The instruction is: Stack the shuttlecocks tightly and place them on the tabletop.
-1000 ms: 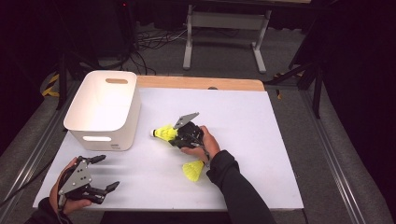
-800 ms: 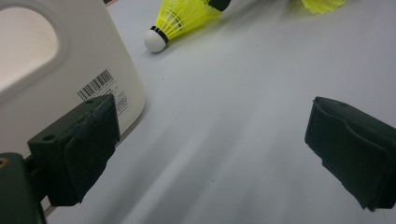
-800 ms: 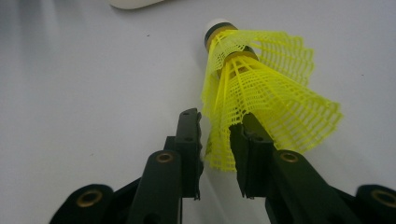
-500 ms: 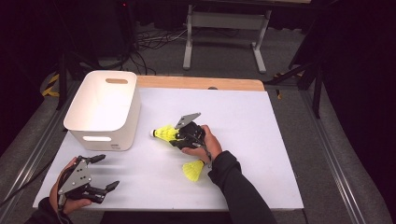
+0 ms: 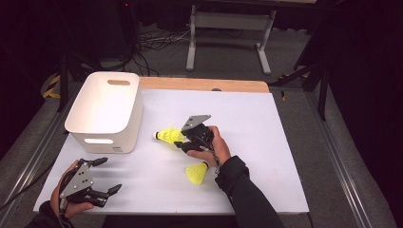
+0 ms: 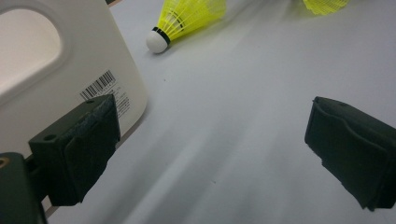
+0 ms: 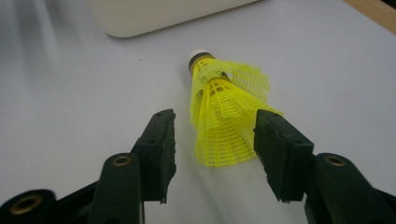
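At the near left corner of the white table (image 5: 285, 142), the left gripper (image 5: 102, 178) rests low in the person's hand with its jaws spread wide and nothing between them; in the left gripper view the bare table surface lies in the gap. Just beyond it, toward the far left, stands the white bin (image 5: 107, 111), upright and open at the top, with a cut-out handle in its far wall and another in its near wall, and a barcode label low on the near side. The bin's near right corner sits close beside the left gripper's line toward the middle of the table. Right of the bin, near but apart from it, lies the first yellow shuttlecock (image 5: 168, 135) on its side, its white cork tip pointing left at the bin and its mesh skirt reaching right into the right gripper (image 5: 183, 140). The right gripper's jaws have just been opening; in the right gripper view they stand about half apart with the skirt between them, a pad close to it on each side but not pressing, so the shuttlecock lies loose on the table. Nearer and slightly right, a second yellow shuttlecock (image 5: 196, 173) lies on the table beside the person's right wrist. A wooden strip (image 5: 204, 85) edges the table's far side.
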`<state>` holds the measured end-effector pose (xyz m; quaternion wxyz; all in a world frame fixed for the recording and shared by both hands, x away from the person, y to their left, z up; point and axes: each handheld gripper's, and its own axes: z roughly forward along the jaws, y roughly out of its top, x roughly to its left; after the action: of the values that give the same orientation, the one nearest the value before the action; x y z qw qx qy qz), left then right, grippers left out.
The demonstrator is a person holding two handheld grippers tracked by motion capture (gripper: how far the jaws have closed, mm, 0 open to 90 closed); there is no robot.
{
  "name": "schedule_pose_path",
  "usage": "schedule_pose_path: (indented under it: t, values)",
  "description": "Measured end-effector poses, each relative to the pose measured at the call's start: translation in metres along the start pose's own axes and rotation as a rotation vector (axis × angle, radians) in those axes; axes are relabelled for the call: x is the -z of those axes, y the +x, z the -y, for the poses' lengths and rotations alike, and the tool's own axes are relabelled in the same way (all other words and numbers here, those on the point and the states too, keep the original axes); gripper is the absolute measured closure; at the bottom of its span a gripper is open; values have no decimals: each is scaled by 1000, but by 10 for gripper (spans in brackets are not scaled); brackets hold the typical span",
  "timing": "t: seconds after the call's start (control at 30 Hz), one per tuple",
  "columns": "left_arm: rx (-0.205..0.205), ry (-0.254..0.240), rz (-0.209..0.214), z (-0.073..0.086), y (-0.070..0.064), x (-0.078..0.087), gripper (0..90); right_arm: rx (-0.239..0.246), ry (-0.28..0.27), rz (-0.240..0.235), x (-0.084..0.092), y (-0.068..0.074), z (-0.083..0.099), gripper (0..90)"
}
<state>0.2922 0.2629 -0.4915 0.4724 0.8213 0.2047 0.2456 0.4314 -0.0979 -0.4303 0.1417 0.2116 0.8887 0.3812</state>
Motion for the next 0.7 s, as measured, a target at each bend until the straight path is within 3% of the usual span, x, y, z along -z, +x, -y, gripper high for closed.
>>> schedule_pose_path:
  t: [0.27,0.7]
  values:
    - [5,2,-1,0,0,0,42,5,-39,40,21,3,3,406]
    - [-3,9,-2,0,0,-1,43,-19,-135,194,56,21,13,229]
